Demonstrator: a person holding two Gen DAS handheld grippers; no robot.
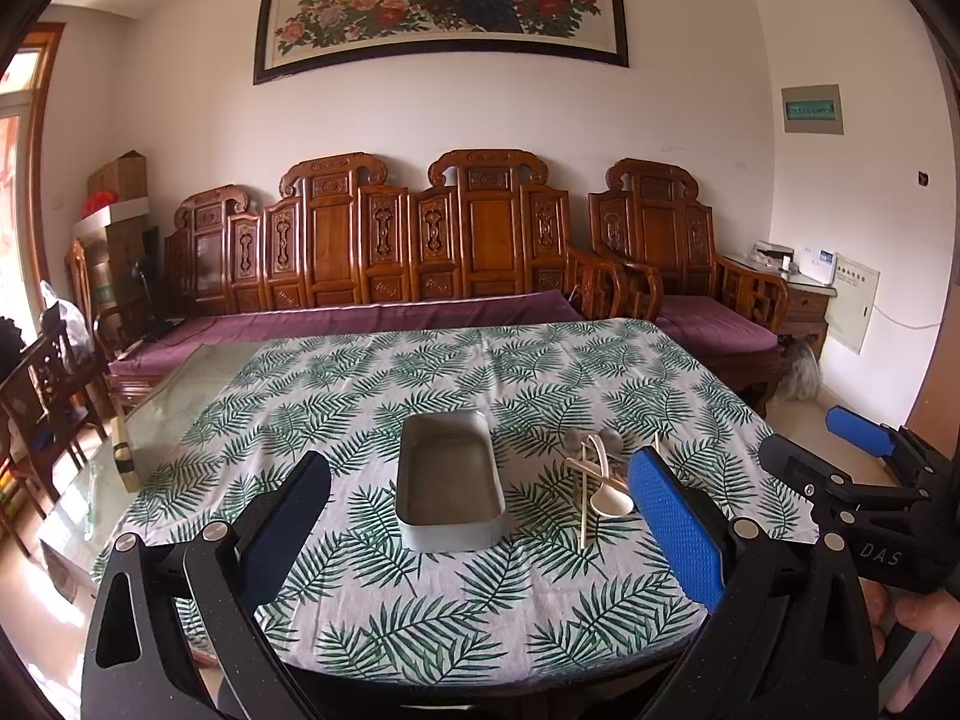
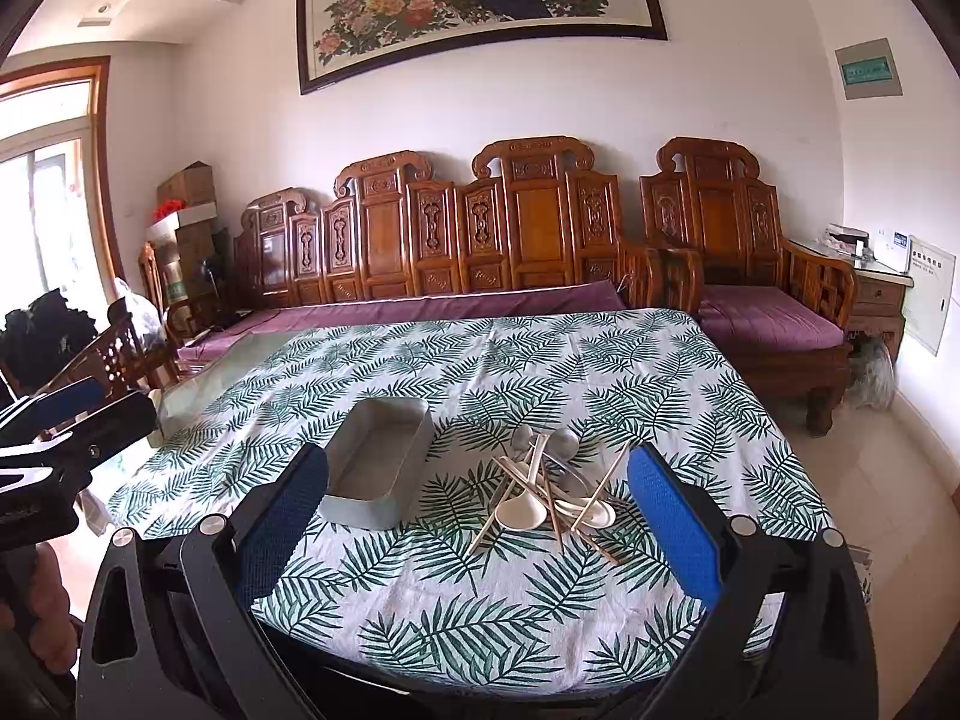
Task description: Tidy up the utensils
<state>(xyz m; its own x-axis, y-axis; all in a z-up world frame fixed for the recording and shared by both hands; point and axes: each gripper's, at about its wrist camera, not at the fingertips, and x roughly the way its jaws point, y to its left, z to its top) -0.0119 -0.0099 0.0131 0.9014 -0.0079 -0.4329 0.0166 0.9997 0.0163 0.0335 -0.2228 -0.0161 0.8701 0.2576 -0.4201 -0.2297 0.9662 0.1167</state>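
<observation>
An empty grey metal tray (image 1: 449, 531) (image 2: 360, 510) stands on the leaf-print tablecloth. Right of it lies a loose pile of utensils (image 2: 549, 489) (image 1: 600, 474): white spoons (image 2: 522, 513), metal spoons (image 2: 564, 441) and wooden chopsticks (image 2: 600, 489) crossed over one another. My left gripper (image 1: 480, 516) hangs open above the near table edge, with the tray between its fingers in view. My right gripper (image 2: 477, 516) is open too, held above the near edge, short of the pile. Nothing is held by either. The right gripper's blue pads (image 1: 858, 429) show at the right of the left wrist view.
The tablecloth (image 1: 540, 372) covers most of a glass-topped table; bare glass (image 1: 180, 390) shows at the left. A carved wooden sofa (image 1: 420, 240) with purple cushions stands behind, wooden chairs (image 1: 36, 396) at the left. A hand (image 1: 924, 618) grips the right tool.
</observation>
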